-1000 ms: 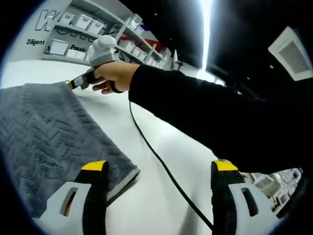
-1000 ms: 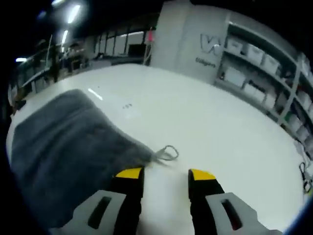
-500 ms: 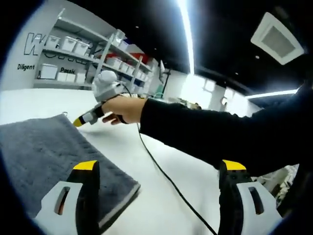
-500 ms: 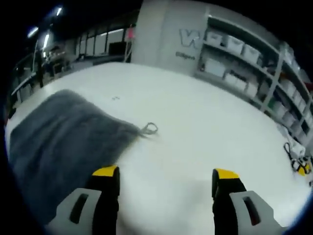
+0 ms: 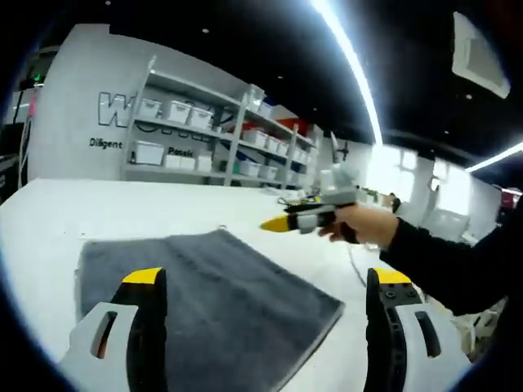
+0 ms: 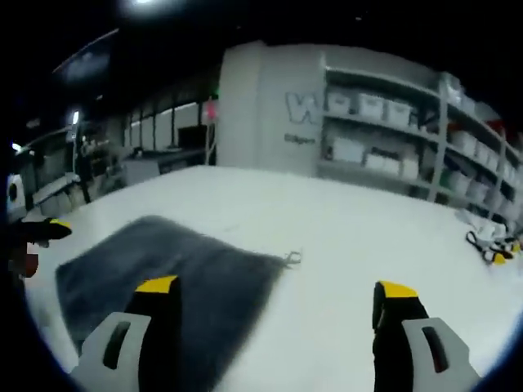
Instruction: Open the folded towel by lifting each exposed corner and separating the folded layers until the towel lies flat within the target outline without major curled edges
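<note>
In the left gripper view the left gripper (image 5: 265,294) hangs with jaws spread wide over the grey towel (image 5: 204,294), which lies flat on the white worktop (image 5: 122,208); the right gripper (image 5: 298,220), in a hand (image 5: 364,227), hovers past the towel's far edge, its state unclear; in the right gripper view the right gripper (image 6: 274,300) stands released above the worktop (image 6: 368,245), the towel (image 6: 163,265) spread left, a small loop (image 6: 292,259) at its corner.

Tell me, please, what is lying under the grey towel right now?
The grey towel lies on the white table, which shows all around it. Whether a folded layer or any outline sits beneath cannot be seen, as the cloth covers it.
</note>
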Demonstrator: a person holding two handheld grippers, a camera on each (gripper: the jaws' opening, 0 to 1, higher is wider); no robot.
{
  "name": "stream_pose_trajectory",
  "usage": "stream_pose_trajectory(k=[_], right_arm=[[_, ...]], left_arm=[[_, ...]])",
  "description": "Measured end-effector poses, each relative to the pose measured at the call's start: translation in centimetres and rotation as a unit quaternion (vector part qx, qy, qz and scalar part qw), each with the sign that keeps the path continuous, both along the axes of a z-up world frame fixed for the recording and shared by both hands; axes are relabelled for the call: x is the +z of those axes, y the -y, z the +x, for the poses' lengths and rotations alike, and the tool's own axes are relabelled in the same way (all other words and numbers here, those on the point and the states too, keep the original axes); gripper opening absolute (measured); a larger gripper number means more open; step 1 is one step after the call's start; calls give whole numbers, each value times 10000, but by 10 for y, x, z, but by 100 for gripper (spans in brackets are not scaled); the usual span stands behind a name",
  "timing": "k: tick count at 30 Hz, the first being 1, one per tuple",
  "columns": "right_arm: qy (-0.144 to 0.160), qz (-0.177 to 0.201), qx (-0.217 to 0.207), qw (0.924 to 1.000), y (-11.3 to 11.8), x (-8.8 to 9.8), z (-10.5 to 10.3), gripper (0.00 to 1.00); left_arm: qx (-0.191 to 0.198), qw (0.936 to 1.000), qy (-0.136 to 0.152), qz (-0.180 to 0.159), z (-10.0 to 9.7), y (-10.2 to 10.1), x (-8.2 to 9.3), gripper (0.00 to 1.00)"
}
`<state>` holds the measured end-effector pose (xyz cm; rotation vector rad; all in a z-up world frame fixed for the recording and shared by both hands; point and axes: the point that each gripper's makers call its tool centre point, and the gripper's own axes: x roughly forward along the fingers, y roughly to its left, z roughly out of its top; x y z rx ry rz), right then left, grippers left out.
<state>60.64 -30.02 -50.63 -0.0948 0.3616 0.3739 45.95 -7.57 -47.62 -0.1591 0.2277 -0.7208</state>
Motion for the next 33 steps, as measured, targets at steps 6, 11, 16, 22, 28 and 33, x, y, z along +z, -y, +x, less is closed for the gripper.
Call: stream_pose_trajectory(k=[6, 11, 16, 22, 28, 33], right_arm=[[419, 256, -429, 9979, 8, 14, -44, 99], [508, 112, -722, 9960, 15, 2, -73, 99], [549, 308, -817, 9947, 8, -6, -112, 99], [510, 447, -839, 9942, -10, -21, -146, 98], [341, 948, -1023, 9896, -14, -35, -162, 84], [431, 240, -1130, 9924, -15, -44, -172, 78]], left_arm=[[734, 9950, 245, 627, 12, -69, -17, 99], [1008, 9932, -125, 569, 11, -106, -43, 91], [1220, 9901, -83, 694, 4, -130, -54, 88], [1327, 9897, -190, 495, -8, -147, -70, 83], [1293, 9895, -475, 437, -20, -151, -87, 72], [1275, 9897, -525, 379, -25, -151, -89, 66]])
